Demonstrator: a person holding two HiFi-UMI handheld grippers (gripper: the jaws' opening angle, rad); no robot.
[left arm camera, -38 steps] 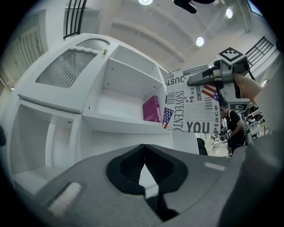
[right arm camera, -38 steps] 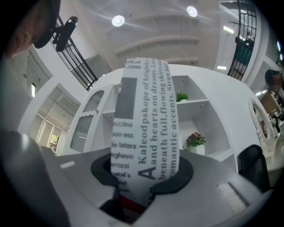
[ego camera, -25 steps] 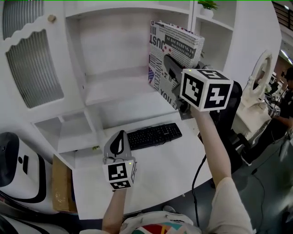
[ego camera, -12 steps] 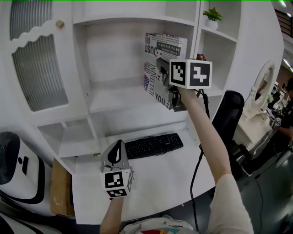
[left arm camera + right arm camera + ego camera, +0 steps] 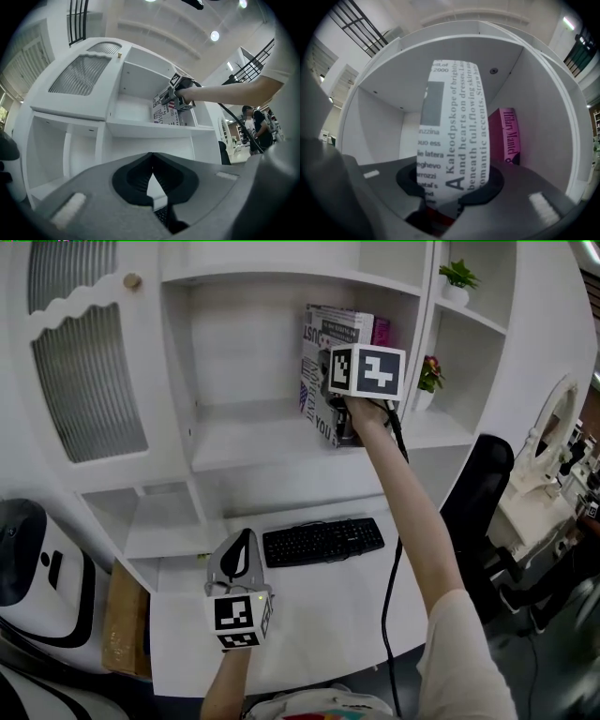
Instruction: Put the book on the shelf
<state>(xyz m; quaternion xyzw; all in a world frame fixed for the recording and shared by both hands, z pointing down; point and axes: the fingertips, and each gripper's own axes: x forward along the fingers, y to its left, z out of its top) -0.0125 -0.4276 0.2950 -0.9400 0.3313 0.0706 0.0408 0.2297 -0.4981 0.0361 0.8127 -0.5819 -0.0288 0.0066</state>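
Note:
A book with a black-and-white newsprint cover (image 5: 322,371) stands upright at the right end of the open shelf compartment (image 5: 253,442), its lower edge at the shelf board. My right gripper (image 5: 339,416) is shut on its spine side, arm stretched up to it. The right gripper view looks along the jaws (image 5: 450,187), which clamp the book (image 5: 452,136), with a pink book (image 5: 510,136) standing just beyond against the compartment's right wall. My left gripper (image 5: 242,542) hangs low over the desk, shut and empty. From the left gripper view the book (image 5: 165,111) shows far off.
A black keyboard (image 5: 323,541) lies on the white desk (image 5: 319,624). Small potted plants (image 5: 457,276) and flowers (image 5: 429,374) sit in the narrow right shelves. A black chair (image 5: 480,493) is at right, a cardboard box (image 5: 127,615) and a white machine (image 5: 28,577) at left.
The right gripper has carried the book up and away from me into the shelf compartment and turned it upright. The left gripper has stayed in place.

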